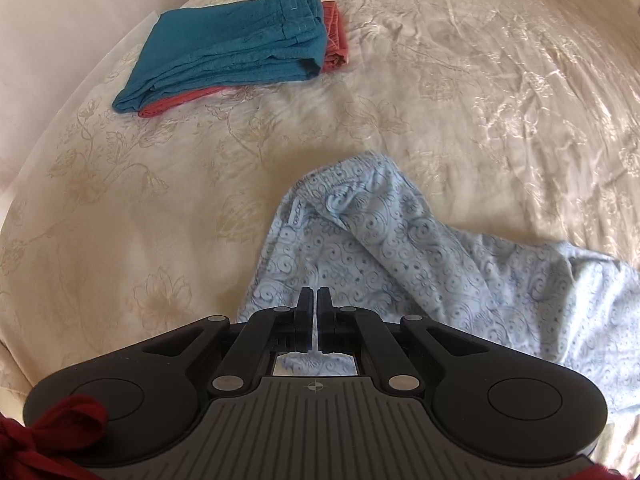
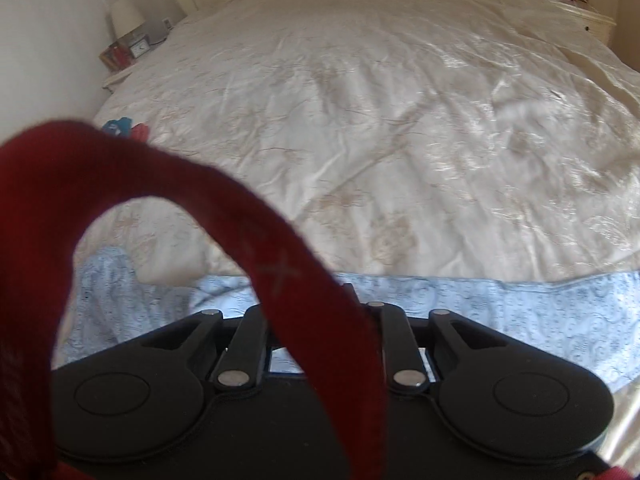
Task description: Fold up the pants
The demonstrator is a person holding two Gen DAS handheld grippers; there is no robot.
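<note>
L gripper point(image 1: 314, 294): fingers nearly together, only a thin slit between the tips. It points down over the blue pants point(image 1: 400, 256). Whether cloth is pinched there can't be told; the pants show just below and behind the tips, and through the window in the gripper body.

R gripper point(image 2: 320, 300): fingers almost wholly hidden behind a red strap point(image 2: 304, 280) looping across the lens, so how far apart they stand and whether they hold anything can't be told. Only one tip edge peeks out by the strap.

Pants: light blue w/ swirl print, lying crumpled on the bed point(image 1: 480, 100), near its close edge. In L view they bunch into a ridge ahead of the gripper and spread off to the right. In R view they run as a wide band across the frame just beyond the gripper.

Farther back, L view: teal folded cloth point(image 1: 240, 44) stacked on a coral one point(image 1: 336, 36), well apart from the pants.

Far end, R view: lamp point(image 2: 127, 14) and clock point(image 2: 140, 48) on a nightstand at left.
</note>
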